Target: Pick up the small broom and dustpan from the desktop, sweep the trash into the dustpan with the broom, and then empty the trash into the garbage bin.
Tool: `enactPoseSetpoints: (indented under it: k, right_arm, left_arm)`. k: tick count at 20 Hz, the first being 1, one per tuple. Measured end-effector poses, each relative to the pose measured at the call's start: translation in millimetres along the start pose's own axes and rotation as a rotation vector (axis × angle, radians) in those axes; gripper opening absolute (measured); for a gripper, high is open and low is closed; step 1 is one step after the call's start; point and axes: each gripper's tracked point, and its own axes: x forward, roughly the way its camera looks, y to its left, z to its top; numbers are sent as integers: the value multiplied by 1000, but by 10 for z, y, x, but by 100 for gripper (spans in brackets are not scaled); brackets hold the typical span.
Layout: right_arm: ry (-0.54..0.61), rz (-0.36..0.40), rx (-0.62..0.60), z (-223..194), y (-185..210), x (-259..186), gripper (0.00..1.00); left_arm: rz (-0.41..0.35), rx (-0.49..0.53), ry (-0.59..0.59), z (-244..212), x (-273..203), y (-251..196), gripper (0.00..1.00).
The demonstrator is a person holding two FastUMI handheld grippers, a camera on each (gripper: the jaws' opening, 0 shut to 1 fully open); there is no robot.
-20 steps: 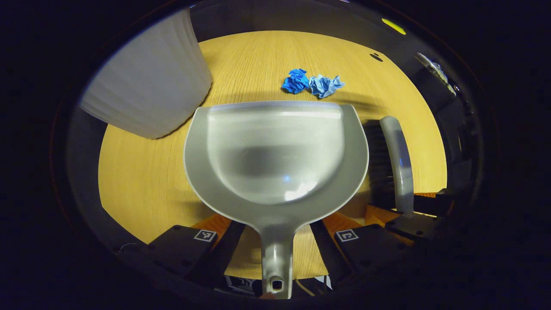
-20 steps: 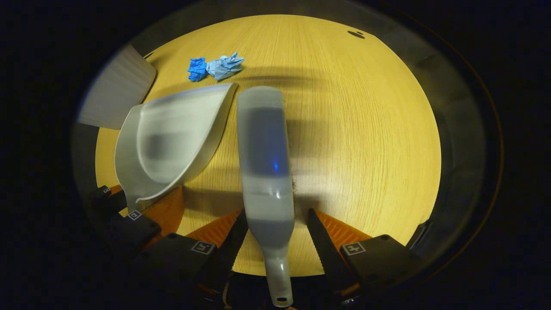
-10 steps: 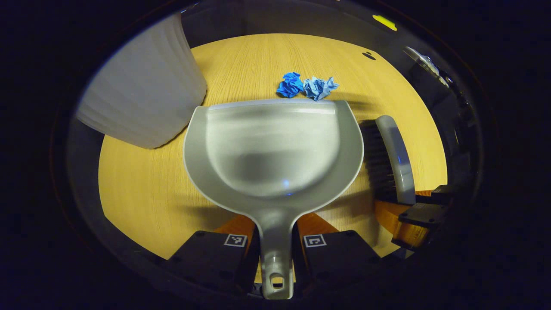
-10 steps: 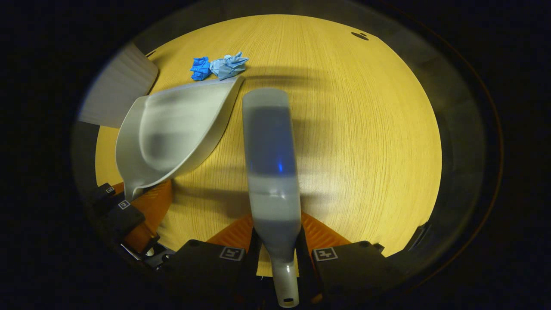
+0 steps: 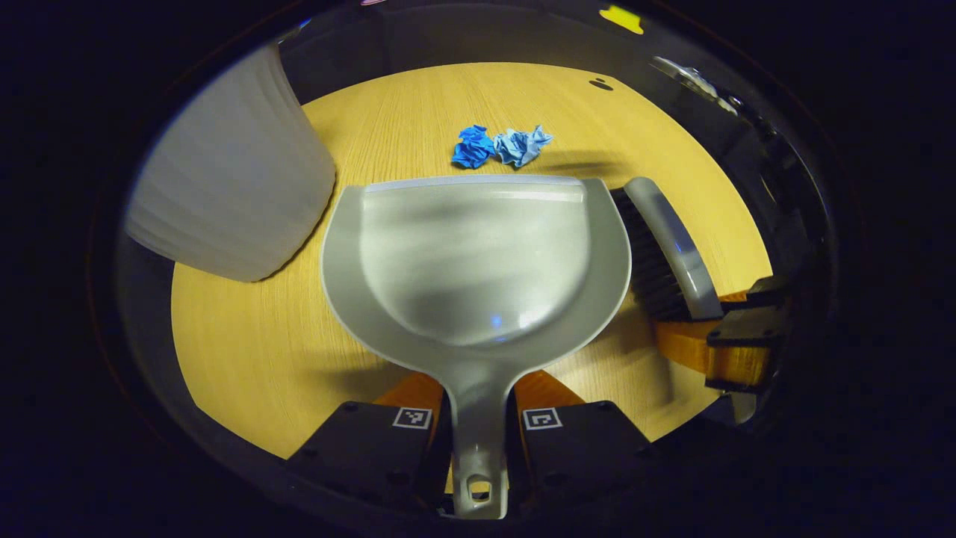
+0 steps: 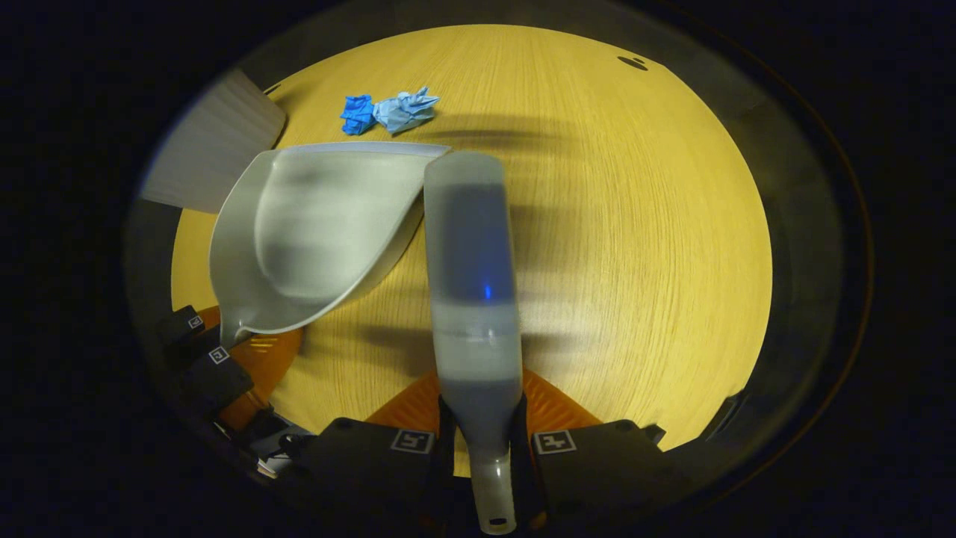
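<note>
Grey dustpan (image 5: 478, 254) sits in the middle of the wooden desktop (image 5: 246, 329), mouth edge facing the far side, handle pointing back to the near edge. Left gripper (image 5: 478, 426) has both fingers pinched on the dustpan handle, one each side, no gap visible. In the right gripper view the same dustpan (image 6: 314, 232) is left of centre, with the left gripper (image 6: 224, 359) at its handle end near the desktop's near-left edge.

Small broom (image 6: 470, 276) lies along the middle of the right gripper view, grey back up, head toward the far edge, its tip just beside the dustpan's right front corner; cannot tell if they touch. Right gripper (image 6: 482, 448) fingers are closed tight on the broom's narrow neck, handle end sticking out toward the camera. In the left gripper view the broom (image 5: 668, 246) is just right of the dustpan, dark bristles facing the pan's rim, right gripper (image 5: 736, 344) behind it at the desktop's right edge.

Trash: two crumpled blue paper balls (image 5: 497, 146), darker one on the left, lighter one on the right, touching each other, on the desktop just beyond the dustpan's front lip, a little apart from it. Same balls (image 6: 388, 112) toward the far-left part of the desktop in the right gripper view.

White ribbed garbage bin (image 5: 224, 179) stands at the desktop's left edge, near the dustpan's left side. Small dark hole (image 5: 600, 84) in the desktop near the far edge.
</note>
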Motion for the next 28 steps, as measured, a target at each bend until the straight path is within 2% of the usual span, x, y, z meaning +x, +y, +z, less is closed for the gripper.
enactPoseSetpoints:
  k: [4, 7, 10, 11, 12, 13, 14, 17, 20, 23, 26, 28]
  right_arm:
    - [-111, 8, -73, 417, -81, -332, 34]
    - [-210, -2, -140, 981, -117, -631, 34]
    - [-276, -42, -206, 1609, -142, -728, 34]
    - [-292, -73, -258, 1784, -160, -721, 33]
    - [-298, -117, -330, 1970, -212, -705, 41]
    - [-300, -157, -404, 2144, -258, -670, 33]
    - [-287, -185, -467, 2261, -278, -599, 33]
    - [-232, -206, -607, 2515, -185, -316, 33]
    - [-170, -209, -679, 2630, -31, -118, 34]
    - [-88, -198, -771, 2487, 68, 76, 33]
    - [138, -75, -881, 1925, 225, 168, 34]
    - [161, -3, -968, 1756, 431, 178, 34]
  left_arm:
    - [0, 2, -17, -158, 6, 76, 27]
    - [5, -3, 9, -236, -37, 152, 28]
    - [21, -15, 21, -242, -77, 213, 27]
    - [21, -15, 23, -236, -83, 217, 27]
    - [22, -12, 26, -239, -83, 216, 28]
    - [21, -6, 32, -241, -68, 214, 28]
    - [18, -1, 41, -253, -68, 217, 27]
    - [7, 18, 57, -253, -85, 225, 27]
    - [15, 15, 63, -253, -78, 222, 27]
    - [22, 25, 78, -255, -90, 221, 27]
    - [19, 10, 79, -259, -76, 215, 28]
    - [23, 4, 91, -259, -89, 219, 27]
